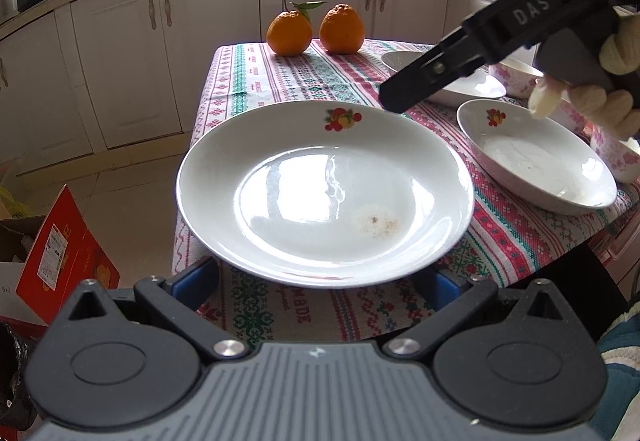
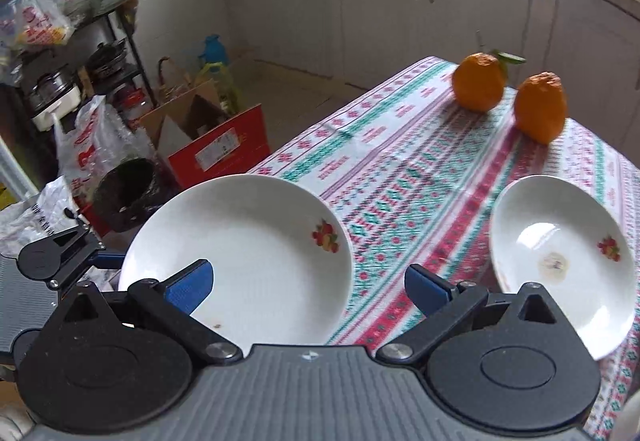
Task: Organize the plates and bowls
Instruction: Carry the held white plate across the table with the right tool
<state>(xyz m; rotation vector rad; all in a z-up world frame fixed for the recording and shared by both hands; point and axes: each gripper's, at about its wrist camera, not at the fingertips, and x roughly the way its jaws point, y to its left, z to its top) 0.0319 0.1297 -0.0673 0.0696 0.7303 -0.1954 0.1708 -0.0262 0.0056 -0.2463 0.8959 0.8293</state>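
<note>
Left gripper (image 1: 320, 273): we see its blue fingers (image 1: 196, 281) spread wide, one at each lower side of the large plate, both partly hidden under the rim; we cannot tell whether they touch it.
Right gripper (image 2: 308, 287): jaws parted wide with nothing between them; blue fingertips (image 2: 190, 287) hang over the table edge. In the left view we see its black body (image 1: 480, 41) reaching in from the upper right, held by a gloved hand (image 1: 592, 97).
Large plate (image 1: 324, 193): white, fruit decal on the far rim, small brownish stain in the well; it sits at the near-left corner of the table, overhanging the edge.
Second plate (image 1: 536, 157): same decal, just right of the large plate, apart from it, on the tablecloth (image 1: 360, 81).
Third plate (image 1: 472, 85): white, behind the second, partly hidden by the right gripper.
Pink-flowered bowls (image 1: 516, 79): at the right edge, behind the hand; we cannot count them surely.
Two oranges (image 1: 316, 31): far end of the table, side by side, the left one with a leaf.
Background: white cabinets (image 1: 224, 41), red box (image 1: 60, 241) on the floor to the left.
</note>
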